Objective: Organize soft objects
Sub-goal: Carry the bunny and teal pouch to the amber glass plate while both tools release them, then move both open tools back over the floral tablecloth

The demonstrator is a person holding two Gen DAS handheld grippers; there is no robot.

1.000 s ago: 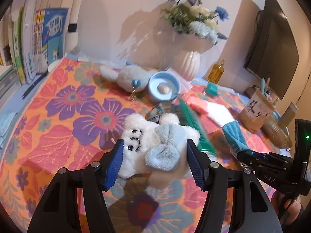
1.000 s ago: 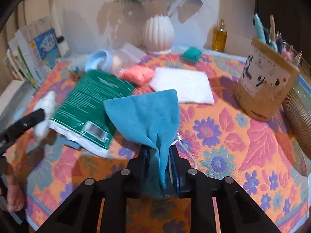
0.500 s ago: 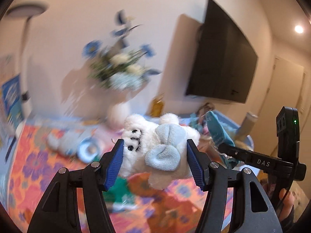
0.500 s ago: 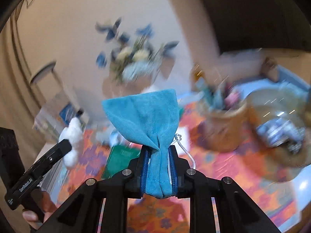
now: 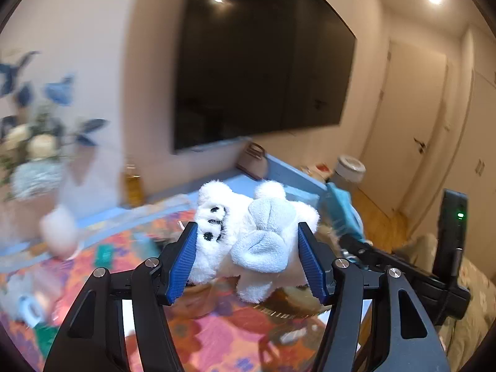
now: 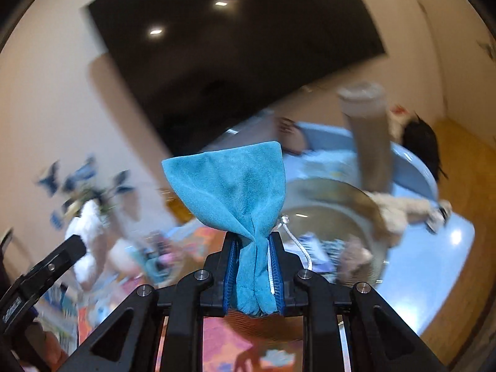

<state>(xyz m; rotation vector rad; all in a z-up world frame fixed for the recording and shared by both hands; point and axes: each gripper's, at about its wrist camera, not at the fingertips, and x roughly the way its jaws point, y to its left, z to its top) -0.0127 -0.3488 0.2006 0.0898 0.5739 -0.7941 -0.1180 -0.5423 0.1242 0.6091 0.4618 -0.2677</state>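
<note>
A white plush toy (image 5: 245,241) with a pale blue bow and a stitched black face is pinched between the blue pads of my left gripper (image 5: 248,260), held in the air above the floral tablecloth (image 5: 217,328). My right gripper (image 6: 252,266) is shut on the gathered neck of a teal drawstring pouch (image 6: 235,189), whose body fans out above the fingers and whose white cord (image 6: 294,241) hangs to the right. The right gripper (image 5: 347,238) with the pouch (image 5: 339,207) also shows at the right of the left wrist view. The plush (image 6: 86,226) and left gripper show blurred at the left of the right wrist view.
A large dark wall TV (image 5: 263,62) fills the background. A round woven basket (image 6: 341,204) holding soft toys sits on the blue table end, beside a tall tan bottle (image 6: 369,130). The vase of blue and white flowers (image 5: 34,142) stands blurred at left. A door (image 5: 412,117) is at right.
Both grippers have lifted off the table and swung to the right, keeping the plush and the pouch. The views now face the TV and the basket instead of the tablecloth.
</note>
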